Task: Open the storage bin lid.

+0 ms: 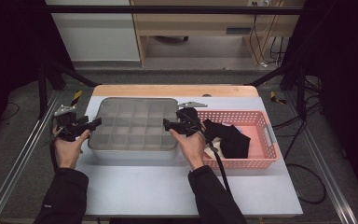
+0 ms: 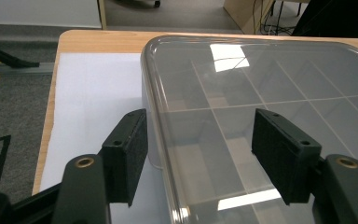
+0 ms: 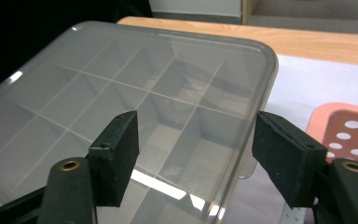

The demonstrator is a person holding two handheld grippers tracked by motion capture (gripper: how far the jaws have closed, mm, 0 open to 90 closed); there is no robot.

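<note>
Sat mid-bench: a translucent grey compartment box, lid on, smooth and glossy, corners rounded, grid dividers faint beneath. Flanked by both claws, likely to lift the lid evenly. Left claw spread wide astride the left rim; right claw likewise wide over the right rim. Ribbed black pads, nothing gripped. Right of it, a perforated pink basket with dark cloth.

Lighting: dim room, dark margins in the high view; overhead light. Glare: white patches on clear lid in both gripper views. Focus: fairly sharp, high view soft.
</note>
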